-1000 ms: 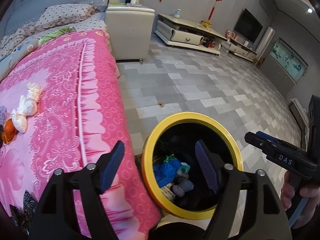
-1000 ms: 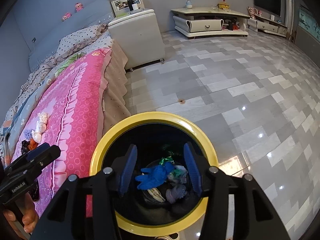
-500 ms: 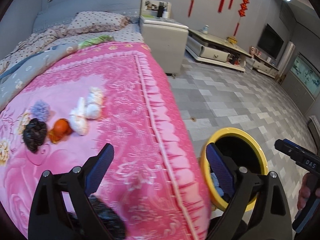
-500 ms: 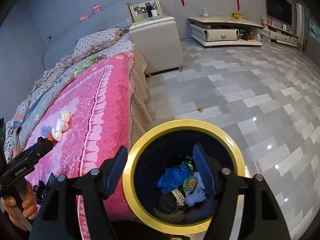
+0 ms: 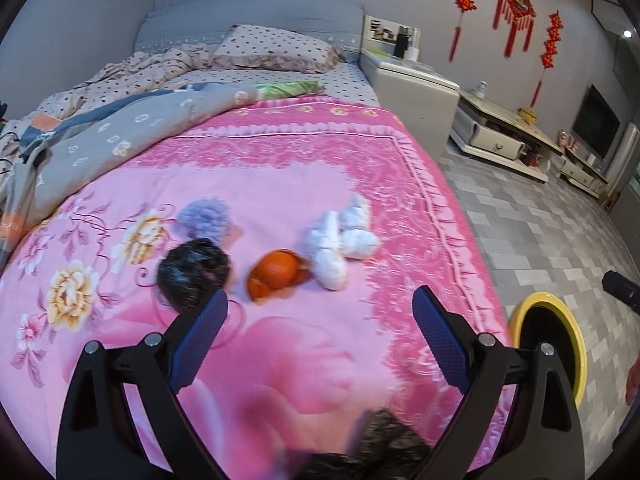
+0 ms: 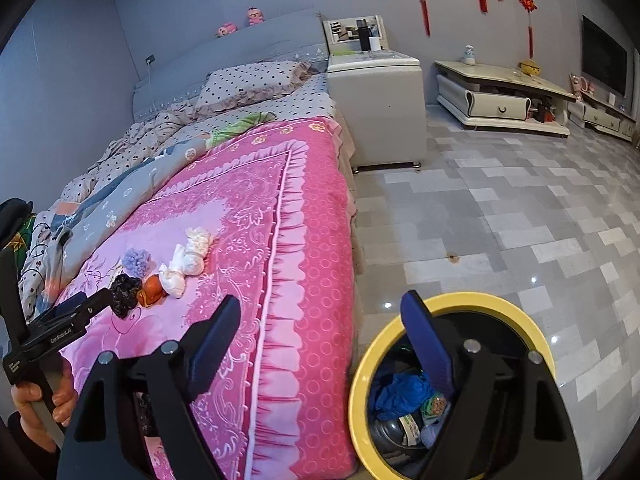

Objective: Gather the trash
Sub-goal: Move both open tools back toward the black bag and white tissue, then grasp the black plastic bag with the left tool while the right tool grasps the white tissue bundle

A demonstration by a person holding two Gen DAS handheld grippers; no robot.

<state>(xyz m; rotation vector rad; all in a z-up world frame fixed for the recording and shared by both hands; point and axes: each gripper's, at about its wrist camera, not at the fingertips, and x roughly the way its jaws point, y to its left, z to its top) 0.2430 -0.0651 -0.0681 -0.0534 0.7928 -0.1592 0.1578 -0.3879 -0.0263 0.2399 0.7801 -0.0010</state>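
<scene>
The left tool (image 5: 320,312) hangs over the pink bed (image 5: 280,184), open wide and holding nothing. Trash lies just ahead of it: a black wad (image 5: 194,274), an orange ball (image 5: 278,270), white tissues (image 5: 340,240) and a purple puff (image 5: 204,214). The right tool (image 6: 320,326) is opening, empty, beside the yellow bin (image 6: 360,376).
</scene>
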